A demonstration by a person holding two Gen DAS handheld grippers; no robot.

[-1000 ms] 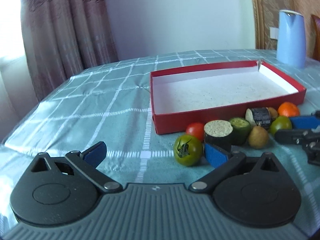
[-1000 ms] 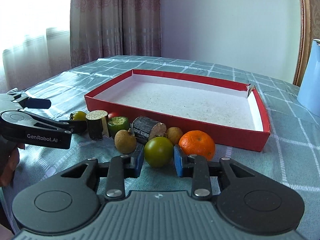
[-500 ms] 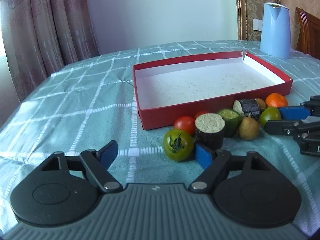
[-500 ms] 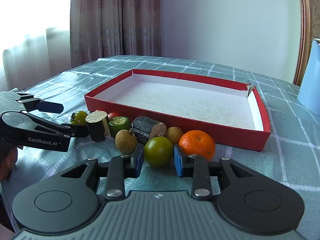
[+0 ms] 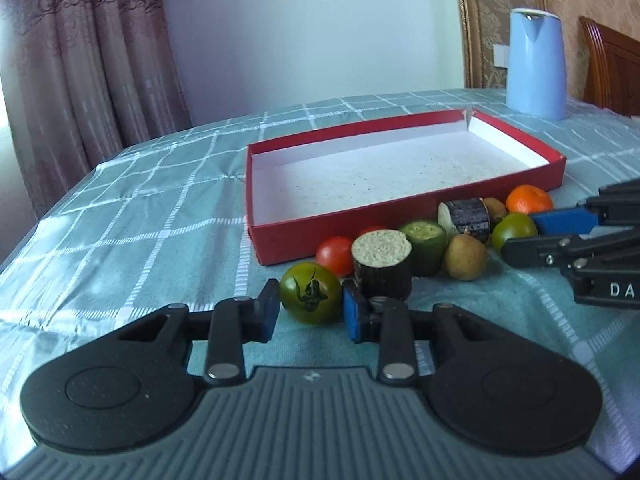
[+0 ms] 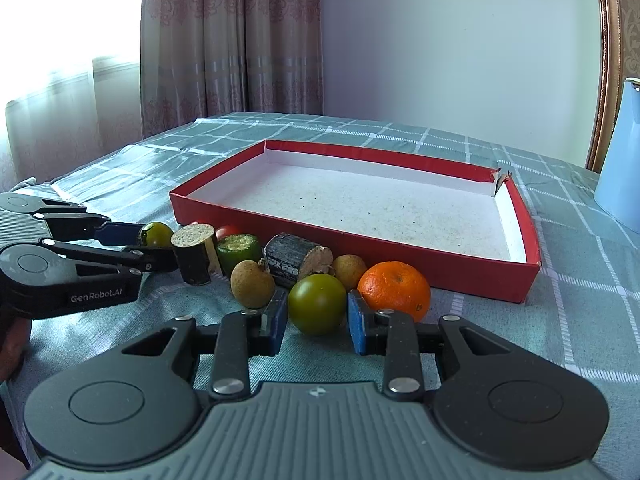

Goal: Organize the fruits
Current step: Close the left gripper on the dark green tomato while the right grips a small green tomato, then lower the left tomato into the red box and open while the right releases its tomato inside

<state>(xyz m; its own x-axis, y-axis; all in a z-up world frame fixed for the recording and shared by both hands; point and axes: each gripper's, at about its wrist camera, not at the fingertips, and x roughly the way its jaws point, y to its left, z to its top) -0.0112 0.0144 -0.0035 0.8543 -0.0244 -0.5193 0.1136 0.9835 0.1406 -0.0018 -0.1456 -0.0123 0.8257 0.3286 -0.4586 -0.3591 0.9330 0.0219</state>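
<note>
A row of produce lies in front of an empty red tray. My left gripper has its blue pads on both sides of a green tomato with a stem, touching it or nearly so. Beside it are a red tomato, a dark cut cylinder and a green cut piece. My right gripper has its pads on both sides of a smooth green tomato, with small gaps. An orange, two brown longans and a dark log piece lie around it.
A light blue jug stands at the back right of the checked teal tablecloth. Curtains hang behind the table's far left edge. A wooden chair is behind the jug.
My left gripper has narrowed from wide open to closing around the stemmed green tomato and has shifted left onto it. My right gripper has stayed around its green tomato.
</note>
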